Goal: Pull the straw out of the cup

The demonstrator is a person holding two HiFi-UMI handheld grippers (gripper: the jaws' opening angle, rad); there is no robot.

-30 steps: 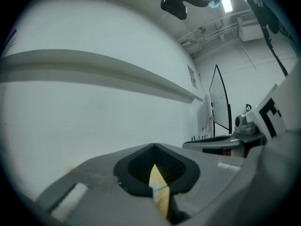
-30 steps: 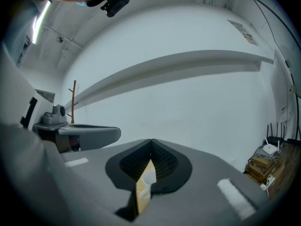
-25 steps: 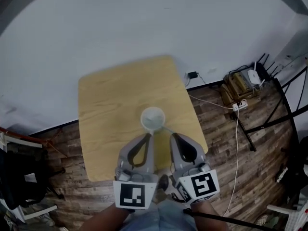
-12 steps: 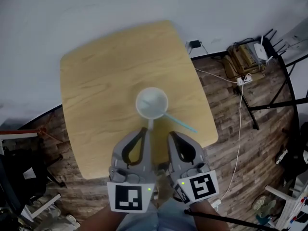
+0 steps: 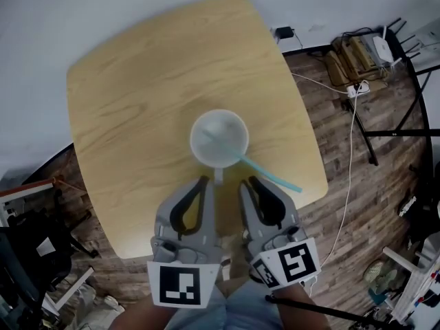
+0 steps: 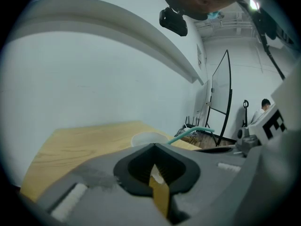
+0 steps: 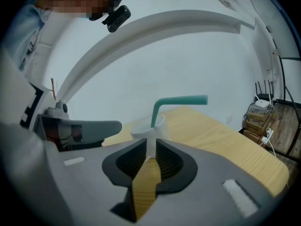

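Pale wooden table [image 5: 137,102] is seen nearer in the head view than a second ago, both grippers having been lowered. The white cup [image 5: 218,137] stands just ahead of the left gripper [image 5: 205,182] and right gripper [image 5: 246,183], and its teal straw [image 5: 265,172] leans out past the right one.

In the left gripper view, the jaws are shut on nothing.

In the right gripper view, the jaws are being opened, still empty, with the straw ahead and above. A grasp is judged to be in preparation.

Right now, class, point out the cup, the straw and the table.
cup [image 5: 194,140], head view, its left rim.
straw [image 5: 271,173], head view, the stretch sticking out past the rim.
table [image 5: 124,95], head view, bare top.
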